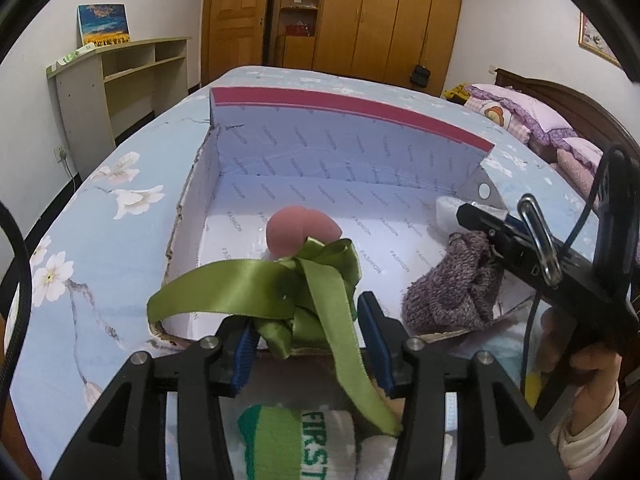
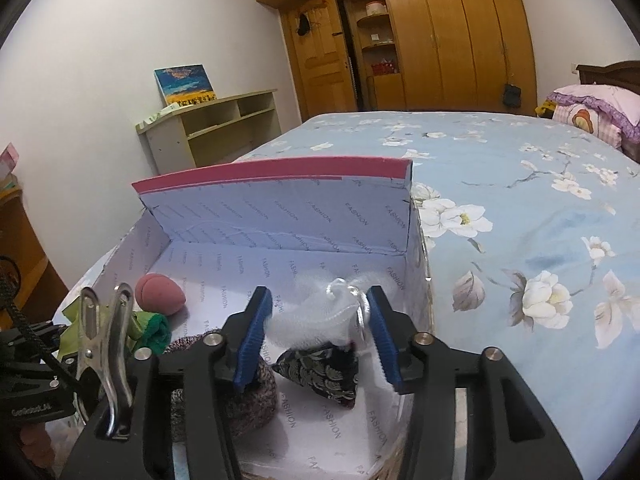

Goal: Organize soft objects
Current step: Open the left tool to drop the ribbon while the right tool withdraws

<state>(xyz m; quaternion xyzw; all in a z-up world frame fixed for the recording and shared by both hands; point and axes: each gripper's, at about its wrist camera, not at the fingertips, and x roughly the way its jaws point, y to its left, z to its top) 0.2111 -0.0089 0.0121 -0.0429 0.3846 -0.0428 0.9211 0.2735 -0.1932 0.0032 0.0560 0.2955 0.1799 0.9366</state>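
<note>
At the left of the scene, the green ribbon (image 1: 280, 292) is seen bunched between the blue pads of the left tongs (image 1: 306, 336), at the near rim of the open box (image 1: 192, 216) that sits on the bed (image 1: 80, 240). The pads stand apart and are not pressed against the satin, so the ribbon is judged to be released rather than gripped; one long tail trails back toward the camera over a green-and-white sock (image 1: 288, 440), which lies outside the box, below the tongs. Just beyond the bunch, on the box floor, a pink sponge (image 1: 284, 232) is found.

Toward the middle, a purple knitted piece (image 2: 240, 392) lies on the box floor near its front edge, between the two tools.

At the right, the white mesh pouch (image 2: 320, 316) sits between the pads of the right tongs (image 2: 320, 336), with a gap visible on each side (no squeeze is seen), so these tongs are taken as open too. A dark patterned sachet (image 2: 320, 376) rests directly under the pouch.

The sock is what remains outside, and the left tongs are much the nearer; it lies behind and below their tips, so a pull back and a dip would be called for.
</note>
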